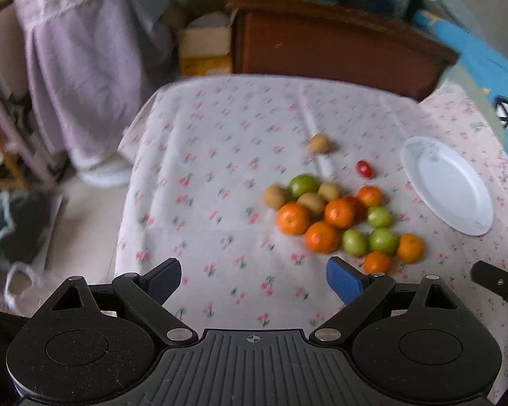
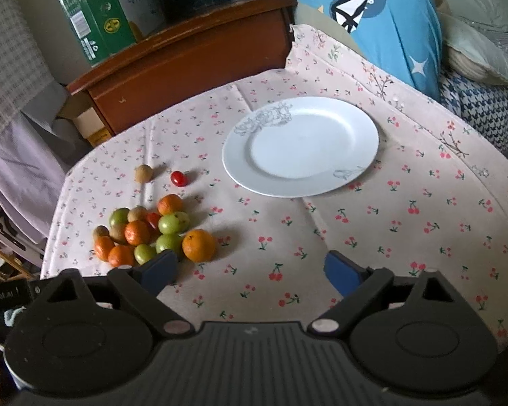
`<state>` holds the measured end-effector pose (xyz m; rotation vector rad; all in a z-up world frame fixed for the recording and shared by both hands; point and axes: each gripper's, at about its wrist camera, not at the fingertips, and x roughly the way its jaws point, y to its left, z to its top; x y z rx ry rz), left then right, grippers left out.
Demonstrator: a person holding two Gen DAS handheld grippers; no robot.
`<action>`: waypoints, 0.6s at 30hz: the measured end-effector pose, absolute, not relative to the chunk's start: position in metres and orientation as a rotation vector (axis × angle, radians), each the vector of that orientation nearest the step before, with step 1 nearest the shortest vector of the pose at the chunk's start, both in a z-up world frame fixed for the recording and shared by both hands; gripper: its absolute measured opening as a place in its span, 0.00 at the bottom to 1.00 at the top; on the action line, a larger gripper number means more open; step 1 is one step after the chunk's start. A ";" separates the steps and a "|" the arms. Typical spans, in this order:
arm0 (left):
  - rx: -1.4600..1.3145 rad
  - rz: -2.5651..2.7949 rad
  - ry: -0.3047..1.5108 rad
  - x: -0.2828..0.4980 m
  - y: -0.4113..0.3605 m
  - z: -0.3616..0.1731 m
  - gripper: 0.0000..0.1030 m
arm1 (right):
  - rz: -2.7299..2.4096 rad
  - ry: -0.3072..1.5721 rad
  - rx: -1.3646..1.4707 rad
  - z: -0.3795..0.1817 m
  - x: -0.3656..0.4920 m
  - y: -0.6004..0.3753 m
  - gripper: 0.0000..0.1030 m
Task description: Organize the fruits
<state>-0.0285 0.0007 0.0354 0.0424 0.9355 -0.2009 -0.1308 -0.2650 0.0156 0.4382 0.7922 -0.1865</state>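
Observation:
A heap of fruit [image 1: 338, 218] lies on the cherry-print tablecloth [image 1: 220, 176]: several oranges, green round fruits and tan ones. The same heap of fruit [image 2: 152, 233] sits at the left in the right wrist view. Apart from it lie a tan fruit [image 1: 319, 143] [image 2: 143, 173] and a small red tomato [image 1: 364, 168] [image 2: 178, 178]. A white plate [image 1: 447, 184] [image 2: 301, 145] stands bare to the right of the heap. My left gripper [image 1: 254, 282] hangs open above the cloth, left of the heap. My right gripper [image 2: 250, 270] is open too, nothing between its fingers, right of the heap.
A brown wooden cabinet [image 1: 335, 44] [image 2: 186, 54] stands behind the table with a green carton [image 2: 98, 13] on top. A blue cushion [image 2: 389, 23] lies at the far right. Lilac cloth [image 1: 84, 67] hangs at the left, beyond the table edge.

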 end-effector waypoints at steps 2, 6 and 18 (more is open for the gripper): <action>0.099 -0.200 0.913 -0.027 -0.004 0.031 0.91 | -0.172 0.788 0.447 0.013 -0.131 -0.265 0.84; 0.089 -0.205 0.904 -0.024 -0.002 0.016 0.91 | -0.190 0.781 0.456 0.005 -0.131 -0.265 0.83; 0.027 -0.205 0.898 -0.018 0.001 0.000 0.90 | -0.132 0.751 0.451 -0.007 -0.124 -0.252 0.65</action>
